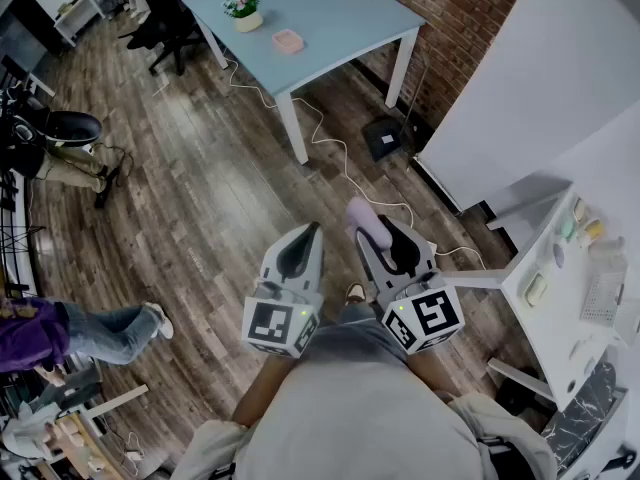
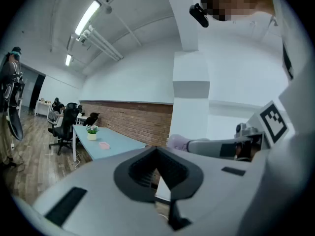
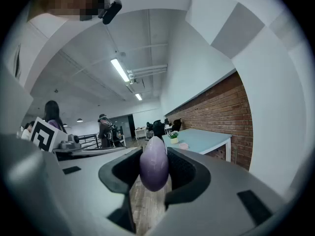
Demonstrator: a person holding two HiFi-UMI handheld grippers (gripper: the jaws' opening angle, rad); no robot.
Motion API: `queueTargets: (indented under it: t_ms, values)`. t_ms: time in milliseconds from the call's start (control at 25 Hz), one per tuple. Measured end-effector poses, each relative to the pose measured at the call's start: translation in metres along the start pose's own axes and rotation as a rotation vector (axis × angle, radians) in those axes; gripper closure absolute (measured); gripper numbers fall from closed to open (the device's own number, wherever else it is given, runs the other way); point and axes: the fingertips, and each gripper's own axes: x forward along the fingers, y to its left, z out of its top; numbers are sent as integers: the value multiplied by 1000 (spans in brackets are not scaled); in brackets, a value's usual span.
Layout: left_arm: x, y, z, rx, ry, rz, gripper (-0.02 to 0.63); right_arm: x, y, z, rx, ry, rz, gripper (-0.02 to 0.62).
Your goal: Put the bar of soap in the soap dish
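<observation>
A lavender bar of soap [image 3: 154,163] stands on edge between the jaws of my right gripper [image 3: 154,177], which is shut on it. In the head view the bar of soap [image 1: 360,215] sticks out past the right gripper [image 1: 378,232], held over the wooden floor. A pink soap dish [image 1: 288,40] lies on the light blue table [image 1: 330,18] far ahead, and the soap dish [image 3: 183,145] also shows small in the right gripper view. My left gripper [image 1: 306,232] is beside the right one, jaws together with nothing in them. From the left gripper view the soap [image 2: 178,143] appears at the right.
A small potted plant [image 1: 243,13] stands by the dish. A white cable [image 1: 330,148] runs across the floor below the blue table. A white table [image 1: 545,338] with several small items is at the right. A person's legs [image 1: 110,328] and an office chair [image 1: 165,28] are at the left.
</observation>
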Motion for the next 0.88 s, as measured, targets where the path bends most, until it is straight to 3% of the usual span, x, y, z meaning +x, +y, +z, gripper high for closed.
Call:
queueTargets:
  t_ms: [520, 880]
  values:
    - [29, -13, -7, 31, 37, 8, 603, 0, -30, -3, -27, 12, -18, 434]
    - [43, -26, -18, 48, 60, 54, 603, -7, -54, -9, 17, 8, 30, 436]
